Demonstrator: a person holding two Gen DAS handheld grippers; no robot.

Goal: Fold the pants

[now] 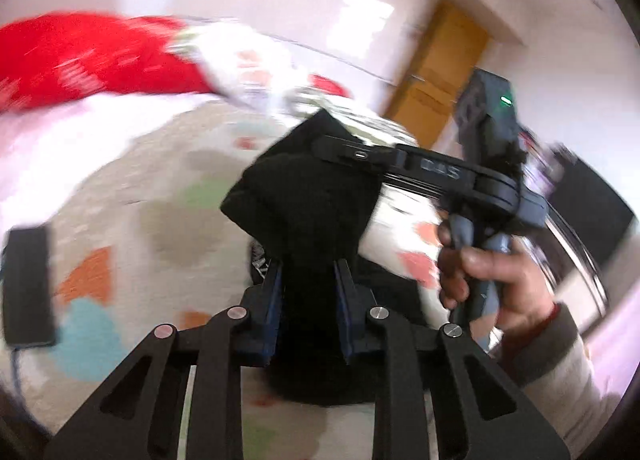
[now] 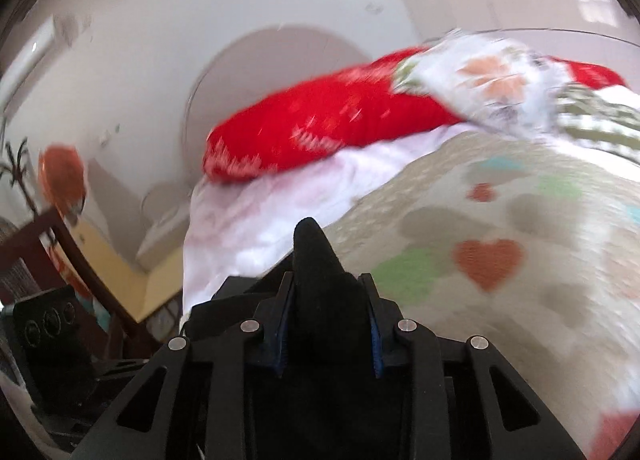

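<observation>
The black pants [image 1: 304,196] are lifted above the bed and bunched between both grippers. My left gripper [image 1: 308,272] is shut on a thick fold of the pants. In the left wrist view the right gripper's body [image 1: 472,176] stretches across at right, held by a hand [image 1: 492,272], its front end at the pants' far edge. In the right wrist view my right gripper [image 2: 326,292] is shut on the pants [image 2: 320,272], and a black point of cloth sticks up between its fingers. Both views are motion-blurred.
The bed has a beige cover with coloured hearts [image 2: 488,260] and a white sheet [image 2: 260,220]. A red pillow [image 2: 320,124] and a floral pillow [image 2: 488,80] lie at its head. A black flat device [image 1: 28,284] lies at left. A wooden door [image 1: 436,76] stands at back right.
</observation>
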